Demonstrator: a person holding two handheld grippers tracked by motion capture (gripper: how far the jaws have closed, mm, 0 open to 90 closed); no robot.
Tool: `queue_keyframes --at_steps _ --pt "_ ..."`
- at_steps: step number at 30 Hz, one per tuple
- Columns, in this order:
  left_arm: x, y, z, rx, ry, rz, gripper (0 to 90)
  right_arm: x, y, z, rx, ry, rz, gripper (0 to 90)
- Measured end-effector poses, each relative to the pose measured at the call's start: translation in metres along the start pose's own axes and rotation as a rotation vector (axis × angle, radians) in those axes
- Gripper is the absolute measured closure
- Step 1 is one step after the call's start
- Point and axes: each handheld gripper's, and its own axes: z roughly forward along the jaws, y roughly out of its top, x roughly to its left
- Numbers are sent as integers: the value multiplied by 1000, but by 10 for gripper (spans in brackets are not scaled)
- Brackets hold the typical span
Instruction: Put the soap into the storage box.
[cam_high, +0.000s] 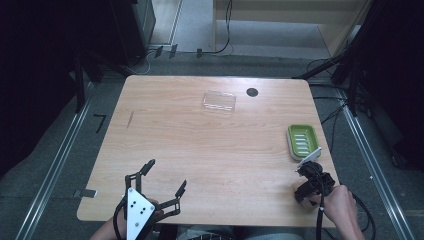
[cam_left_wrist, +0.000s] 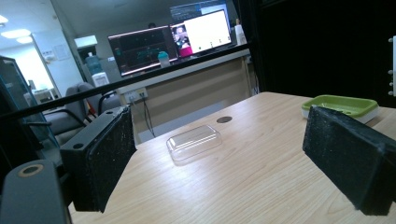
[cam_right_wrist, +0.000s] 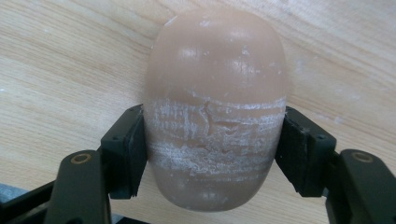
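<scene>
The bar of soap (cam_right_wrist: 215, 112) looks firm but slick — a smooth, rounded, tan-brown oval with pale dried streaks across its middle, likely to squirt out if pinched near a tapering end, so the hold belongs across its broad waist. That is where the right gripper (cam_right_wrist: 215, 149) has it, jaws pinching both sides, low in the right gripper view, the bar lying on the worktop (cam_high: 210, 150). In the high view this sits at lower right, just below the green soap dish (cam_high: 303, 141). The left gripper (cam_high: 165, 177), lower left, stands spread — holding nothing. A clear plastic lid (cam_high: 219, 101) lies upper centre.
</scene>
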Motion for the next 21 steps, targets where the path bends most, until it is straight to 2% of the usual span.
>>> queue_keyframes --at_steps 21 --pt "0 0 0 5 1 -3 99 -8 1 -15 -21 -19 -15 337"
